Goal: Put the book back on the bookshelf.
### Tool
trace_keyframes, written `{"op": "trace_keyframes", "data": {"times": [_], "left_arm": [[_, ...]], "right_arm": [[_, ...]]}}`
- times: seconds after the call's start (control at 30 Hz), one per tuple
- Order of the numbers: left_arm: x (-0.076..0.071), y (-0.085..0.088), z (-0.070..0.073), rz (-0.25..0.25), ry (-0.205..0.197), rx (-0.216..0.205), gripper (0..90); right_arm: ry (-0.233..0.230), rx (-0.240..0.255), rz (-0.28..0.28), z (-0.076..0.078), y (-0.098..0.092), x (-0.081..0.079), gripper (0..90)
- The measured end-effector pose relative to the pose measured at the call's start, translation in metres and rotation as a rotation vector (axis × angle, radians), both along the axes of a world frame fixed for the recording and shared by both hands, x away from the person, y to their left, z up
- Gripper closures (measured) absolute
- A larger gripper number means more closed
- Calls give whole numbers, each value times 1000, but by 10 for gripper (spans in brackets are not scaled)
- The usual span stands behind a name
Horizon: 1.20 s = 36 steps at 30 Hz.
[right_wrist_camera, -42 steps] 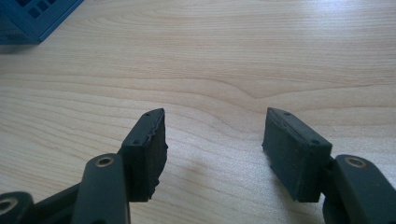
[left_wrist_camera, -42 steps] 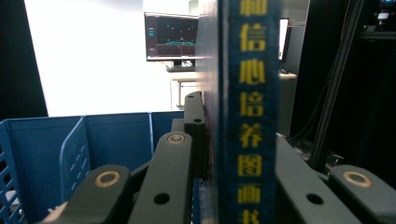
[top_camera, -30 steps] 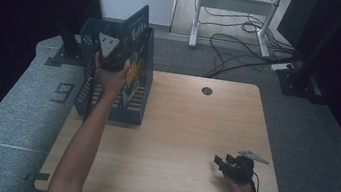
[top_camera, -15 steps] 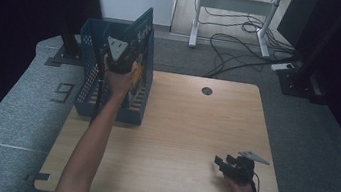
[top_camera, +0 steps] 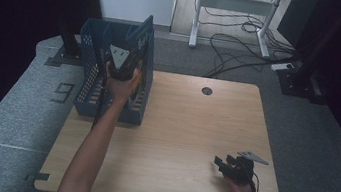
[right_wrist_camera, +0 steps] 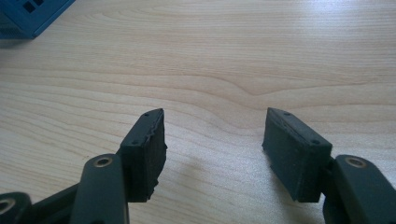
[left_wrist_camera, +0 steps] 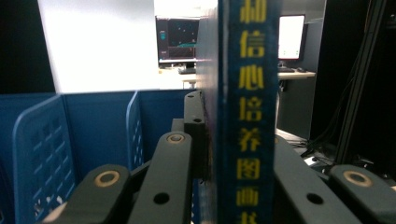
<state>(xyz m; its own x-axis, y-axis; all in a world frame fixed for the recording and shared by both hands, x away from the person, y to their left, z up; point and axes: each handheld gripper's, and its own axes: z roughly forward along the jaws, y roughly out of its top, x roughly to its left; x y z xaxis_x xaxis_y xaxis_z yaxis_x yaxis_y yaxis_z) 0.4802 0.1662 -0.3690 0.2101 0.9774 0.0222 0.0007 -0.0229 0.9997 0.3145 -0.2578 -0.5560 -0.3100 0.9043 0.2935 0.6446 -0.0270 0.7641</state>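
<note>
A wooden table is seen from above, with a blue perforated file rack standing at its ten o'clock corner. The person's left arm reaches from six o'clock toward the rack, and the left gripper hangs over it, clamped on a thin blue book that stands upright and rises toward twelve o'clock out of the rack. In the left gripper view the book's spine, with yellow Chinese characters, runs straight up between the black jaws, which are pressed against it, and blue dividers of the rack sit at nine o'clock. The book's lower edge is hidden by the hand, so whether it already rests on the rack's floor is uncertain.

The right gripper lies near the table's five o'clock corner, well apart from the rack, its jaws standing apart with bare wood between them.

The step in hand seems to be slotting the book into a compartment of the rack. The next move likely calls for lowering it straight down between the dividers, keeping it upright, then letting go once it is seated.
</note>
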Motion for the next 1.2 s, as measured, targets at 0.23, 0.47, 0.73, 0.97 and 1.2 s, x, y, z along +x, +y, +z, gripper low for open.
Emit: {"op": "trace_keyframes", "data": {"times": [0.23, 0.47, 0.73, 0.97, 1.2], "left_arm": [[-1, -3, -14, -7, 18, -2, 818], [-9, -3, -27, -24, 40, 6, 807], [-19, -5, -30, -62, 44, 52, 734], [-25, -6, -27, -93, 69, 57, 630], [-25, 0, -27, -125, 117, 44, 486]], "right_arm": [[-1, -8, -1, 0, 1, 0, 382], [-12, -70, 0, 1, 7, -2, 374], [-12, -77, 1, 1, 8, -3, 377], [-11, -65, 2, 1, 6, -3, 377], [-8, -46, 3, 1, 4, -2, 379]]}}
